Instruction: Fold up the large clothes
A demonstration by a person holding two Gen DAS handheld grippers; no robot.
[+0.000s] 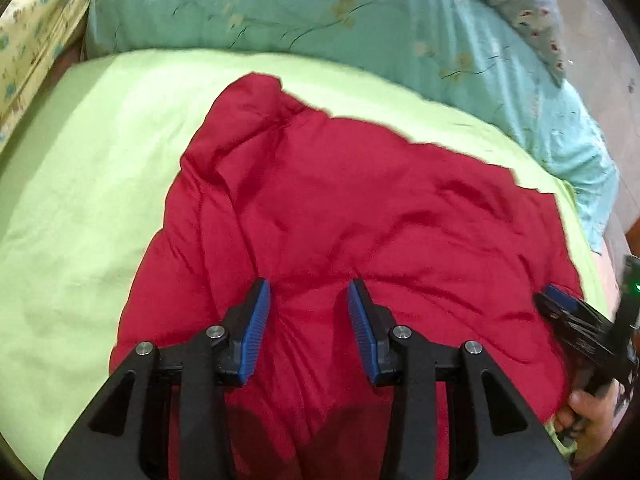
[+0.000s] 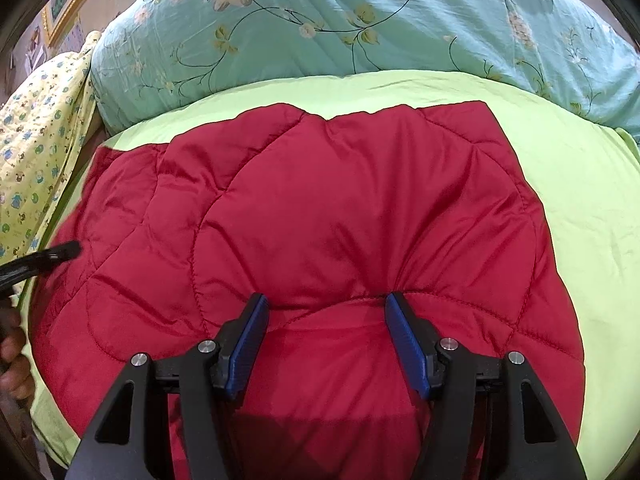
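A red quilted padded garment (image 1: 340, 220) lies folded into a thick bundle on a light green sheet (image 1: 80, 200). My left gripper (image 1: 308, 292) is open, its blue pads just above the near part of the garment. In the right wrist view the same garment (image 2: 320, 208) fills the middle, and my right gripper (image 2: 324, 304) is open over its near edge, the fabric puckered between the pads. The right gripper also shows at the right edge of the left wrist view (image 1: 560, 300). The left gripper's tip shows at the left of the right wrist view (image 2: 60, 252).
A teal floral quilt (image 2: 360, 20) is bunched along the far side of the bed. A yellow patterned cloth (image 2: 36, 152) lies at the left. Bare floor (image 1: 600, 40) shows at the far right. The green sheet (image 2: 580, 220) extends to the right of the garment.
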